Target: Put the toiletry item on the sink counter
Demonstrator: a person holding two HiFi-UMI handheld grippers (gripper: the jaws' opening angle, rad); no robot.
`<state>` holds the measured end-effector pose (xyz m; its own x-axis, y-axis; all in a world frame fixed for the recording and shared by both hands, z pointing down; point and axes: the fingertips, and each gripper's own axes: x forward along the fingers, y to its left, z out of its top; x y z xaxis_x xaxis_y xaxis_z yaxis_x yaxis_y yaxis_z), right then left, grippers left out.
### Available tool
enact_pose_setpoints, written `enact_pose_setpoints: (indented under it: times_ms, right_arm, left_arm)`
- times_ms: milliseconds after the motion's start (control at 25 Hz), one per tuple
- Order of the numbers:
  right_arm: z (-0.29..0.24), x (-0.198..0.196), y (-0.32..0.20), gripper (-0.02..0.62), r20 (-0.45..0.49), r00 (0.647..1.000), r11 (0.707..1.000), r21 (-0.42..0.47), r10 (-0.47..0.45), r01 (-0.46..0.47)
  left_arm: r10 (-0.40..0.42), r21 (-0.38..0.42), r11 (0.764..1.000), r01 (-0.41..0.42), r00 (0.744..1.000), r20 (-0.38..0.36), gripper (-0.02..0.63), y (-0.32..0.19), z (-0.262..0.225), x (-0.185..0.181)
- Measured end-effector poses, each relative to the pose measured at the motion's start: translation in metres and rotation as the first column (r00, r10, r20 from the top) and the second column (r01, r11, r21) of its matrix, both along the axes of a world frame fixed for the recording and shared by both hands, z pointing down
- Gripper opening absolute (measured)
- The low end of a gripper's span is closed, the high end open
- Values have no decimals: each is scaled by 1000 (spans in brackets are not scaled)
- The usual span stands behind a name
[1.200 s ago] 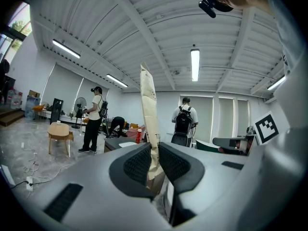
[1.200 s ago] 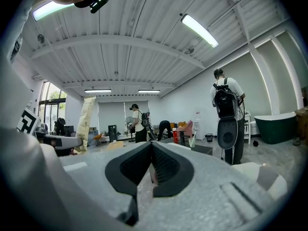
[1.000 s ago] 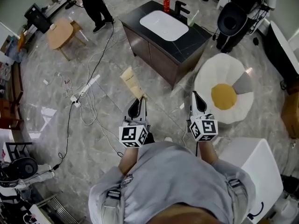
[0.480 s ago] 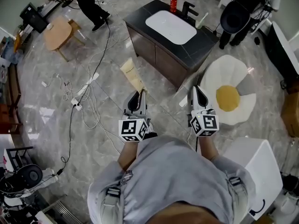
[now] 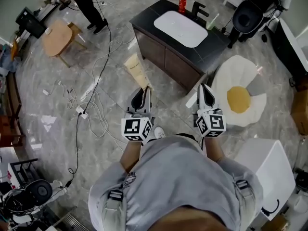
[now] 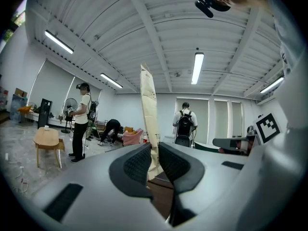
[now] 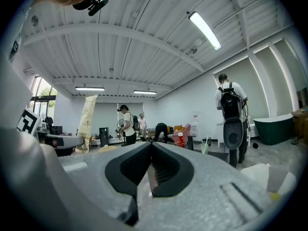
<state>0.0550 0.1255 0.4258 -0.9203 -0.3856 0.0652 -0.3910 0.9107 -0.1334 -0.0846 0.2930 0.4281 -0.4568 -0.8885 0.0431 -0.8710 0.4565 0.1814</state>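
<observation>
Tube (image 5: 136, 71) looks light, soft and squashy – left claw (image 5: 144, 93) is clamped on its flat crimped end, likely the firmest hold – while right claw (image 5: 204, 90) sits closed, empty

a studio hall with mock rooms: freestanding sink cabinet (image 5: 166, 61), loose floor cables (image 5: 78, 110), strip lights (image 6: 197, 67).

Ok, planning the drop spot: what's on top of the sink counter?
A red bottle, black faucet and green cup beside the white basin; whatever sits behind them is hidden.

On the sink counter (image 5: 211, 42) ahead, a bottle (image 5: 183, 3) and faucet (image 5: 198, 11); table (image 5: 54, 37) far left.
</observation>
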Motion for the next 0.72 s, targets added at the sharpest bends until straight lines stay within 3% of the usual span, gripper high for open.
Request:
enact_pose_setpoints:
  times_ms: [280, 720]
  right_arm:
    - [3, -21, 8, 5, -9, 1000, 1000, 3, 27, -27]
    - [13, -40, -34, 5, -18, 996, 997, -3, 83, -83]
  left_arm:
    - [18, 7, 1000, -18, 1000, -11, 48, 4, 6, -28]
    - [57, -1, 998, -57, 998, -32, 48, -36, 18, -52]
